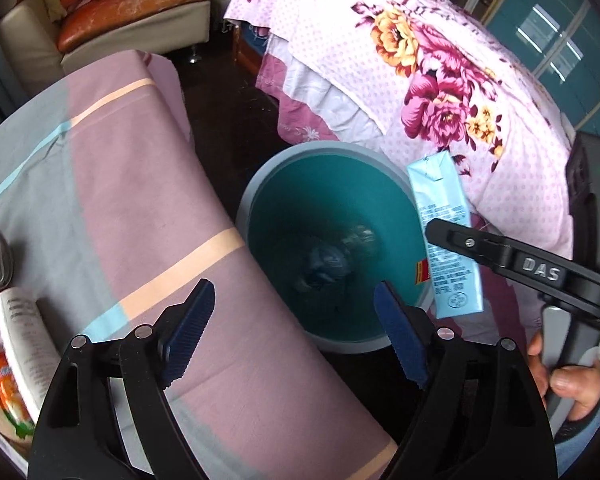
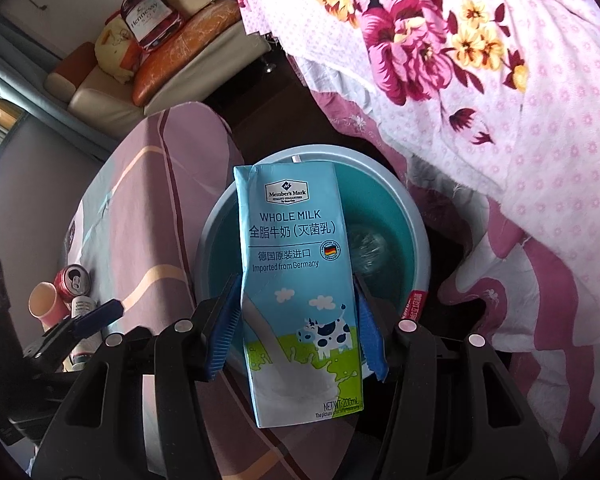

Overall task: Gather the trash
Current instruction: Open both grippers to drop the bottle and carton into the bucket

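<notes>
My right gripper [image 2: 296,320] is shut on a light blue whole-milk carton [image 2: 296,272] and holds it upright above the teal trash bin [image 2: 416,232]. In the left wrist view the carton [image 1: 446,236] hangs at the bin's right rim [image 1: 256,184], pinched by the right gripper [image 1: 452,240]. My left gripper [image 1: 296,336] is open and empty, over the table edge next to the bin. Crumpled wrappers [image 1: 332,256] lie at the bin's bottom. A red can [image 2: 72,280], a pink cup [image 2: 44,300] and a white tube [image 2: 82,308] stand on the table at the left.
The table wears a pink, grey and peach cloth [image 1: 132,208]. A bed with a floral cover [image 1: 440,80] rises right of the bin. A sofa with cushions and bags [image 1: 120,16] stands at the back. A snack packet [image 1: 8,396] lies at the table's left edge.
</notes>
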